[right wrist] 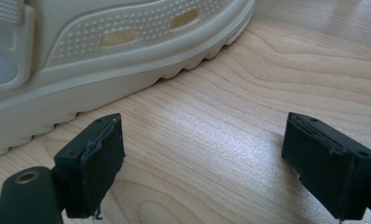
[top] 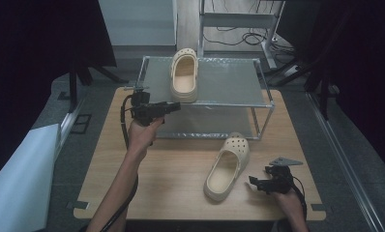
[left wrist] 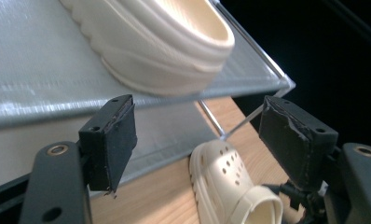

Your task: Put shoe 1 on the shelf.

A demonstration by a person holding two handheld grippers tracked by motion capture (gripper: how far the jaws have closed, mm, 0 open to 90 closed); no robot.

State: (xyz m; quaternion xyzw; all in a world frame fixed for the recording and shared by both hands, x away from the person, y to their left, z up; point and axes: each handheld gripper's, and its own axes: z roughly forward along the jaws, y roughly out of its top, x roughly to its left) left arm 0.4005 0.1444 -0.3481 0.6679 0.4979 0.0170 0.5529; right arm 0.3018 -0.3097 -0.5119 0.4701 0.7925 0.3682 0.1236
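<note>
We list a wooden table (top: 181,179) carrying a two-tier metal rack (top: 263,104) at its far middle.

Item one: a cream clog on the rack (top: 184,75), lying on the upper shelf at its left part, toe to the far side, heel at the near edge and slightly overhanging it. In the left gripper view we see that heel (left wrist: 174,51) above and beyond the jaws.

Item two: a cream clog on the table (top: 227,166), lying on the wood just near the rack's right half, toe pointing far and a little right, heel toward the near edge. It shows again in the left gripper view (left wrist: 235,186), low between the jaws and farther off.

Item three: the left gripper (top: 173,107), held in the person's left hand (top: 142,135), just near the shelved clog's heel. We note its jaws stand wide apart with nothing between the pads; whether it touches the clog we cannot tell.

Item four: the right gripper (top: 254,182), held low over the table's near right, just right of the table clog's heel. In the right gripper view we see its jaws wide apart over bare wood, the clog's side (right wrist: 104,60) beyond them and apart from the pads.
</note>
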